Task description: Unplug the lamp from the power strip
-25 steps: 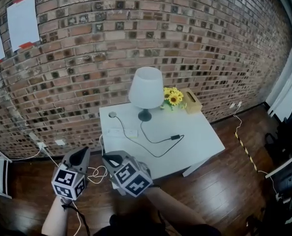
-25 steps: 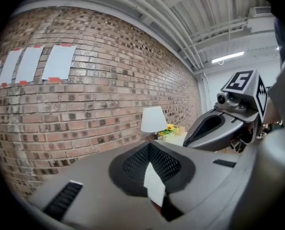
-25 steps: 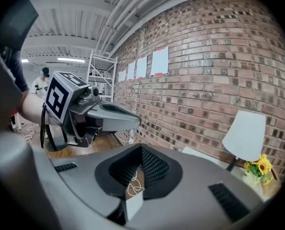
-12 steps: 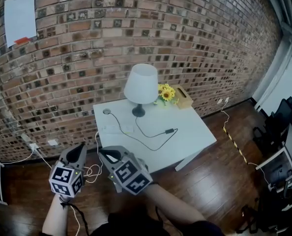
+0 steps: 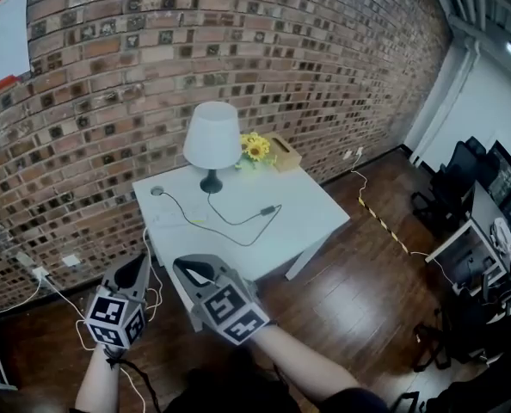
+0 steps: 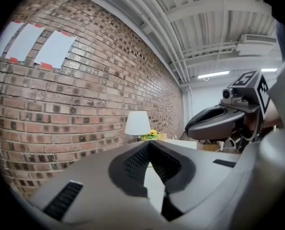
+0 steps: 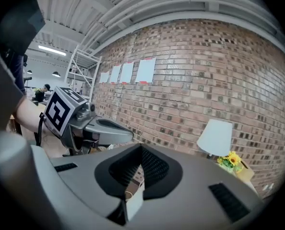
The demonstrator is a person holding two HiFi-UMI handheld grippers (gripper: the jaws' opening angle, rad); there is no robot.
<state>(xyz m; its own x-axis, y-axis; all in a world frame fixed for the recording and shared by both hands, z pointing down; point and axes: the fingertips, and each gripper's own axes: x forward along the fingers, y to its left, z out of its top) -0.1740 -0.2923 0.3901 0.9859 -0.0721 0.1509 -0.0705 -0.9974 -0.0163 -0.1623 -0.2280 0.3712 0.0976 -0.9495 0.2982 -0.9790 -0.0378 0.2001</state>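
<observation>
Brickwork (image 5: 238, 50) fills the background, a single wall, and one white table (image 5: 303, 222) stands against it. On the table's far side we count one lamp (image 5: 211, 136) with a white shade, one bunch of sunflowers (image 5: 255, 147) and one small box (image 5: 281, 153) just beside it.

We hold two grippers low, short of the table's near-left corner. The left gripper (image 5: 139, 267) has its jaws together on nothing. The right gripper (image 5: 188, 270) looks the same, its jaws meeting at the tips with nothing between them.

One power strip (image 5: 171, 223) lies pale on the left part of the tabletop, well apart from both grippers. It is ahead of them and roughly between the lines they point along, so we judge neither hand clearly nearer. Its long axis seems to run across our view, along the near-left edge.

One black cord (image 5: 252, 243) loops from the lamp's foot out to the right, through one inline switch (image 5: 268, 211), and back towards the strip. The plug itself is too small for us to make out.
</observation>
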